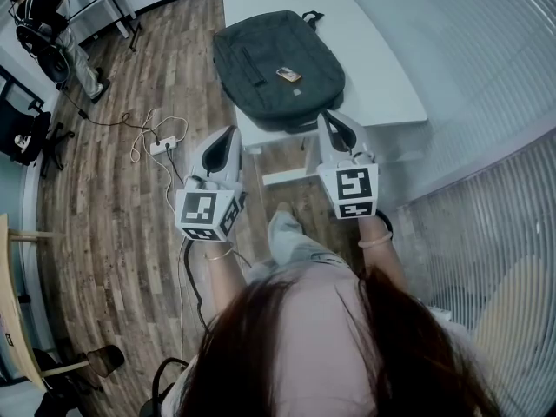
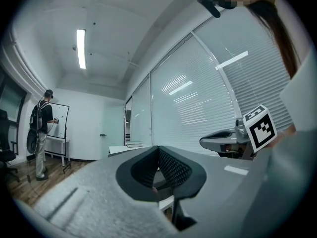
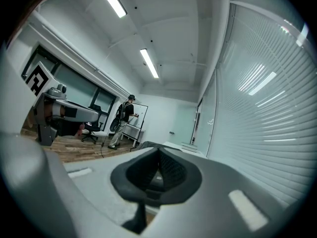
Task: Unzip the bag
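A dark grey backpack [image 1: 278,68] lies flat on the white table [image 1: 382,85], with a small brown tag [image 1: 288,75] on its top. I hold both grippers level, just short of the table's near edge. The left gripper [image 1: 231,132] is left of the bag's near corner, off the table. The right gripper [image 1: 327,116] has its tip close to the bag's near right edge. In the left gripper view the left gripper [image 2: 158,150] has its pads together with nothing between them. The right gripper [image 3: 159,153] looks the same in its own view. Neither touches the bag.
A person [image 1: 52,33] stands at a whiteboard in the far left corner. A power strip [image 1: 162,146] with loose cables lies on the wooden floor left of the table. An office chair [image 1: 30,137] is at the left; window blinds [image 1: 486,76] run along the right.
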A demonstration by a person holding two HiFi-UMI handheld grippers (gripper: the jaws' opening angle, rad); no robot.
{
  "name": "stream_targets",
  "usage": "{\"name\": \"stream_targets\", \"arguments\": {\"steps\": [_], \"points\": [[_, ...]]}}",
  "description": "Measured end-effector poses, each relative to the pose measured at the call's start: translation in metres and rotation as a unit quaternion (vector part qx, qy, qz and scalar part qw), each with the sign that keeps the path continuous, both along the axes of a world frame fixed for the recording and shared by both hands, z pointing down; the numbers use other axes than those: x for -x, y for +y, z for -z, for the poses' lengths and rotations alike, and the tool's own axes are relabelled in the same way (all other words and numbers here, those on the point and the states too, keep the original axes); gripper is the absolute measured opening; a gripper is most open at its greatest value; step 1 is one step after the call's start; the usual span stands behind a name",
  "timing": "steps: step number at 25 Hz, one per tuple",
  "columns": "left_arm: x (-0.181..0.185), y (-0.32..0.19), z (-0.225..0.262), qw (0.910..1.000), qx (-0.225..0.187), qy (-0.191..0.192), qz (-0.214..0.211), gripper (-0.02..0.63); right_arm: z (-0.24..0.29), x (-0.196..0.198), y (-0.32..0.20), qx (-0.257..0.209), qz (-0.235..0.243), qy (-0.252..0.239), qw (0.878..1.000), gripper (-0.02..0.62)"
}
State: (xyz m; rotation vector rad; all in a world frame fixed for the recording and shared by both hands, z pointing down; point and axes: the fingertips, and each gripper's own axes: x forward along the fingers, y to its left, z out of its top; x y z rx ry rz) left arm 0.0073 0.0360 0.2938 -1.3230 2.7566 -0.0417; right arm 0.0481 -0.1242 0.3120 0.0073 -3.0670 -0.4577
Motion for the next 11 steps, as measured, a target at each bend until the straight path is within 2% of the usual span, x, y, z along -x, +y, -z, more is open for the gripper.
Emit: {"name": "stream_targets", "arguments": {"steps": [11], "points": [[-0.0030, -0.0027, -0.0032, 1.0000, 0.005, -0.002, 0.001, 0.009, -0.0033, -0.0060, -0.0026, -0.001, -0.002, 0.002, 1.000, 0.003]]}}
